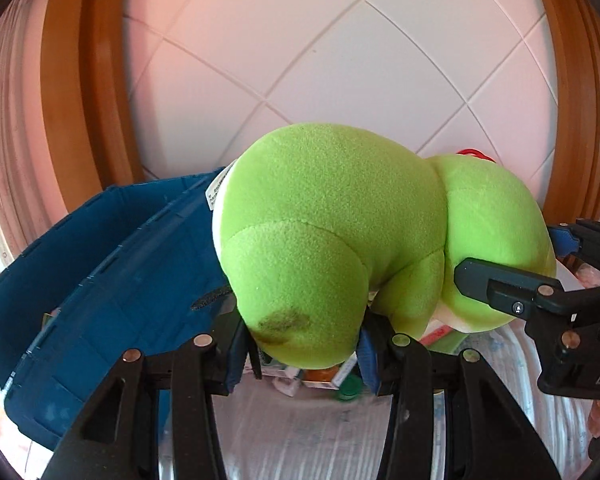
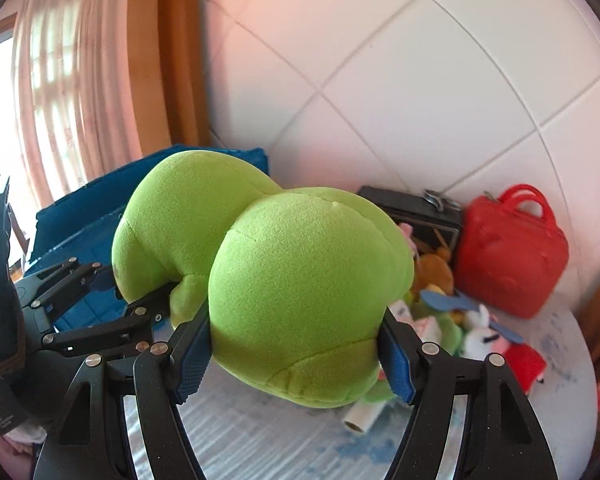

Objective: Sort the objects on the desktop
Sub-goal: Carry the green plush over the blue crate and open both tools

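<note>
Both grippers: left gripper (image 1: 306,354) and right gripper (image 2: 294,354) are clenching the plush (image 2: 300,292), carrying it above the table (image 2: 260,432).
Bin (image 1: 112,280): sitting just behind, apparently awaiting it.
Remaining: toys (image 2: 476,332), red bag (image 2: 508,252) are lying unsorted.

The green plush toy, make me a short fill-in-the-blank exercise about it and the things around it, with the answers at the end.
1. Both the left gripper and the right gripper are shut on the ____ plush toy.
2. The foldable crate behind the toy is ____ in colour.
3. The handbag by the tiled wall is ____.
4. In the right wrist view, the handbag lies to the ____ of the toy.

Missing words: green; blue; red; right
</note>
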The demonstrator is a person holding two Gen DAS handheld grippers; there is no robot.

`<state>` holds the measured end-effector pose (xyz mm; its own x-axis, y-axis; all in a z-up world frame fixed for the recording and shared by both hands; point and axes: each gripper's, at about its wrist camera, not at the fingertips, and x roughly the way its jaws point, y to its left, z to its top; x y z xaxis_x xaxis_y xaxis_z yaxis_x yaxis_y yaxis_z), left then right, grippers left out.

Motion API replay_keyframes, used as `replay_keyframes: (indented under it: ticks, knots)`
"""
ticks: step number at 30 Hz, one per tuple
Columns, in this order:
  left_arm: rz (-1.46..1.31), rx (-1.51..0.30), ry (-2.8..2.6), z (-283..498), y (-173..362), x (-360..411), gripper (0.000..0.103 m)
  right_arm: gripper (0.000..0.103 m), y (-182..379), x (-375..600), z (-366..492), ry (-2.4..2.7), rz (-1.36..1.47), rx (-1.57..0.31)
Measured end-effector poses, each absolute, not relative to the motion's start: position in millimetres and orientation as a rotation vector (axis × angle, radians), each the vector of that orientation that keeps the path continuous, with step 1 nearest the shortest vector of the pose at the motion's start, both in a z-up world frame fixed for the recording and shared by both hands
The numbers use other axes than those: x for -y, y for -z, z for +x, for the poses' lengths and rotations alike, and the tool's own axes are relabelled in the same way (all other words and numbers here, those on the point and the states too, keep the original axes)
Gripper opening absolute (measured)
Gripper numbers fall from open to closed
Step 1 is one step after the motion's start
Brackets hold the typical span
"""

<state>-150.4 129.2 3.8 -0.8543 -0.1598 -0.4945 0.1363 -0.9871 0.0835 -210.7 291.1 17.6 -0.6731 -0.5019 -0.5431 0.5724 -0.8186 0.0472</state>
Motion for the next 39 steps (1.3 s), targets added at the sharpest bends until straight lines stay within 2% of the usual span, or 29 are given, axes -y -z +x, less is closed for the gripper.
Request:
replay_keyframes:
  ticks: [11, 18, 33, 39]
  knots:
    - [0.726, 0.087, 2.874, -113.4, -61.2, 90.5, 0.045, 0.073, -76.4, -74.3, -165.8, 2.419, 0.626, -0.144]
    - [0.820, 0.037, 2.855, -138.8, -66.4, 201.7, 0.045, 0.073, -80.9, 31.7, -184.6, 2.387, 0.702, -0.148]
    - [1.042, -0.063, 2.818, -264.0, -32.7, 303.1, 0.045, 0.073, -54.1, 140.2, -296.7, 2.386, 0.929, -0.240]
    - [1.104, -0.119, 2.808, -292.7, -26.9, 308.1, 0.045, 0.073, -49.0, 156.1, -328.8, 2.401, 0.964, -0.286]
